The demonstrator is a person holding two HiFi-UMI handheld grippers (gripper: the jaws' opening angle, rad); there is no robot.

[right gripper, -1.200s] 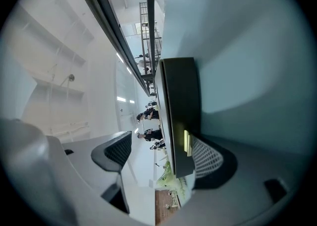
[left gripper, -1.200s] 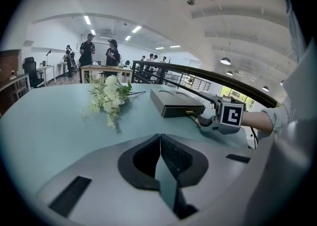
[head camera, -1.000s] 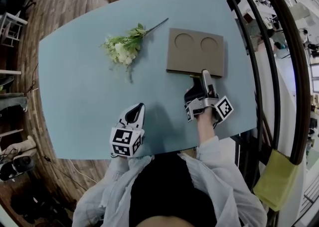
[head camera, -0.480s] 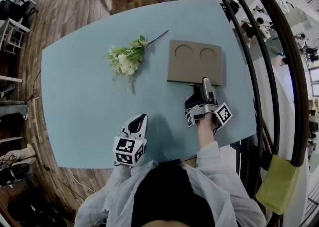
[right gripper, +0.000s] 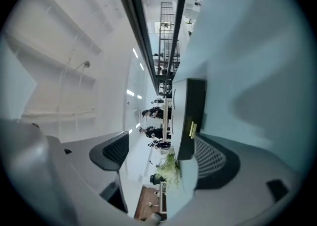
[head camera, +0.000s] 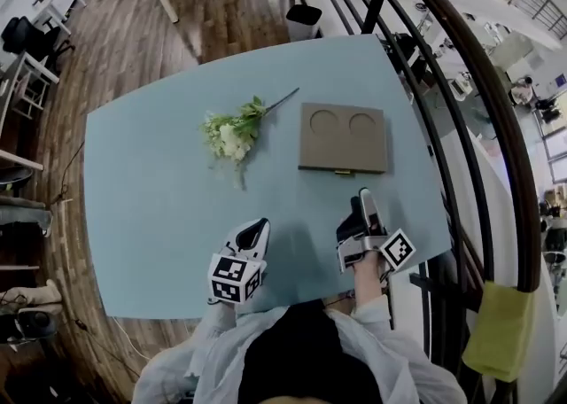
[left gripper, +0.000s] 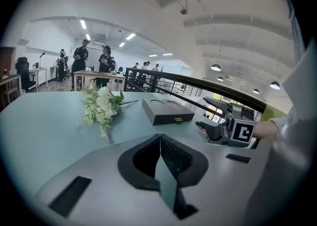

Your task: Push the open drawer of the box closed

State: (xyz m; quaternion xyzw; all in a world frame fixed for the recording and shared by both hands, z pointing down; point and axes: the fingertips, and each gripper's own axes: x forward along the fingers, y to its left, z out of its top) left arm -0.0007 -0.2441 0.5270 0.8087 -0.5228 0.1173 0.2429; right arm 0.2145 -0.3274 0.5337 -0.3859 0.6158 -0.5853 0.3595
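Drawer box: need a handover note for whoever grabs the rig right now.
Left tongs: shut, empty, near the table's front edge, clear of the box.
Right tongs: open, jaws just opened further, nothing between them, short of the box front.
Box: on the table, flowers beside it, apart.
Done: drawer looks flush, handle against the front.
Left: likely nothing; check the drawer is fully in.

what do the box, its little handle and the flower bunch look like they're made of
The box is matte brown-grey with flat, even faces and two round recesses on top; it looks like covered cardboard or painted wood, and I can't tell which. Its handle is small and gold-coloured, probably metal or metallic-finished plastic. The flower bunch has white blooms and green leaves; whether it is real or artificial isn't clear.
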